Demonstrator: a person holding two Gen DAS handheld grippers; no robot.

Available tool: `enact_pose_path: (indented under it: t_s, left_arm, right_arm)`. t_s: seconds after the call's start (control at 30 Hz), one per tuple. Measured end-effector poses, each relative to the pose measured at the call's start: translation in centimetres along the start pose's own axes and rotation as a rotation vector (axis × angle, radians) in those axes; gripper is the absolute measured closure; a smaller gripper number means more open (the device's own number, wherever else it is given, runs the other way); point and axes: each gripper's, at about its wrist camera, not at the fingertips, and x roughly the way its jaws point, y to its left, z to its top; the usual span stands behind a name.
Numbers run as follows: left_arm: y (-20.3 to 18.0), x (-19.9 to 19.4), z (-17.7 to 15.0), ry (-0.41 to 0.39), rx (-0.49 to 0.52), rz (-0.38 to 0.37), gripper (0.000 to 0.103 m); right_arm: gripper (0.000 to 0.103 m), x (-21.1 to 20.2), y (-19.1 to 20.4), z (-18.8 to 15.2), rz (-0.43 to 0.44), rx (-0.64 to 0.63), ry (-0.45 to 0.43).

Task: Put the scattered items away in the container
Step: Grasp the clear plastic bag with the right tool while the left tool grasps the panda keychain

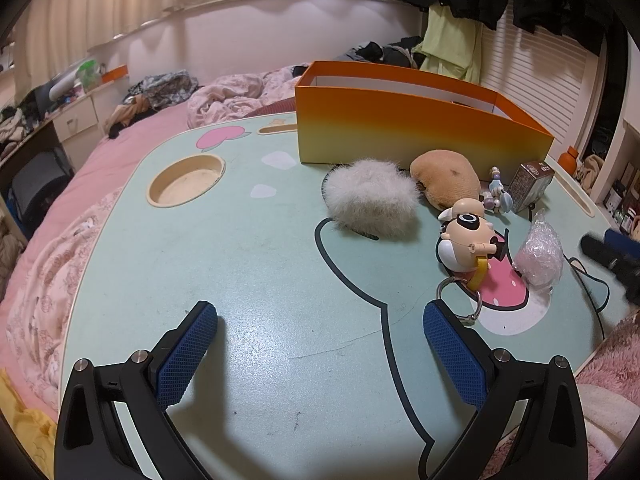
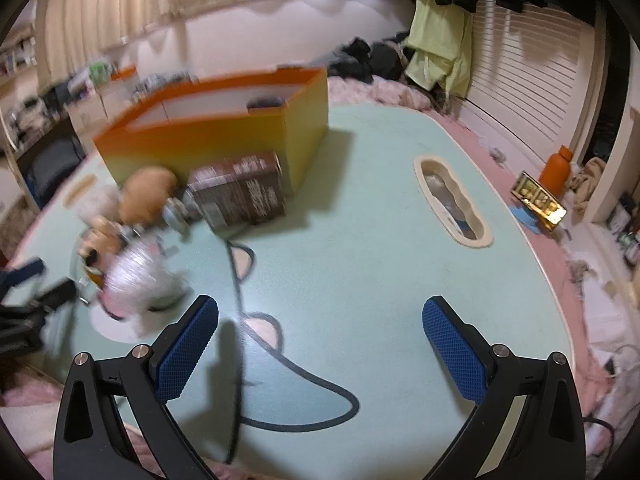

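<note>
Hovering over the table [image 1: 240,280], the left gripper [image 1: 320,320] gapes empty. The right gripper [image 2: 320,316] too. The orange box [image 1: 400,132] sits upper centre, toys just below.

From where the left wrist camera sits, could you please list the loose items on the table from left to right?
White fluffy puff → brown plush → cartoon figure keychain → small brown box → crinkled plastic bag. The beaded trinket overlaps its neighbours, so I left it out.

toys [image 1: 372,198] crowding orange box [image 1: 400,132] front
</note>
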Motion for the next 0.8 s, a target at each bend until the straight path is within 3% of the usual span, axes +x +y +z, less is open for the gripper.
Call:
enact_pose_path:
  t_s: [0.17, 0.3, 0.47, 0.53, 0.57, 0.6, 0.8]
  left_arm:
    - [0.0, 0.0, 0.0, 0.000, -0.001, 0.000, 0.000]
    - [0.0, 0.0, 0.0, 0.000, -0.001, 0.000, 0.000]
    - [0.0, 0.0, 0.0, 0.000, 0.000, 0.000, 0.000]
    - [0.0, -0.1, -0.1, 0.000, -0.001, 0.000, 0.000]
    - [0.0, 0.0, -0.1, 0.000, 0.000, 0.000, 0.000]
    - [0.0, 0.0, -0.1, -0.001, 0.000, 0.001, 0.000]
    - [0.1, -0.3, 0.0, -0.002, -0.001, -0.002, 0.000]
  right_arm:
    - [0.009, -2.5, 1.1, 0.7, 0.098, -0.028, -0.132]
    - [0.023, -2.2, 3.3, 1.5, 0.173, -0.095, -0.121]
    - [0.027, -1.0, 6.5, 1.6, 0.253, -0.240, -0.066]
    - [0.042, 0.3, 7.4, 1.2, 0.261, -0.284, -0.010]
    - [0.060, 1.2, 7.8, 1.0, 0.259, -0.300, 0.033]
    - [0.069, 1.8, 8.1, 0.8, 0.256, -0.310, 0.064]
    - [0.070, 0.0, 7.2, 0.2, 0.259, -0.259, -0.011]
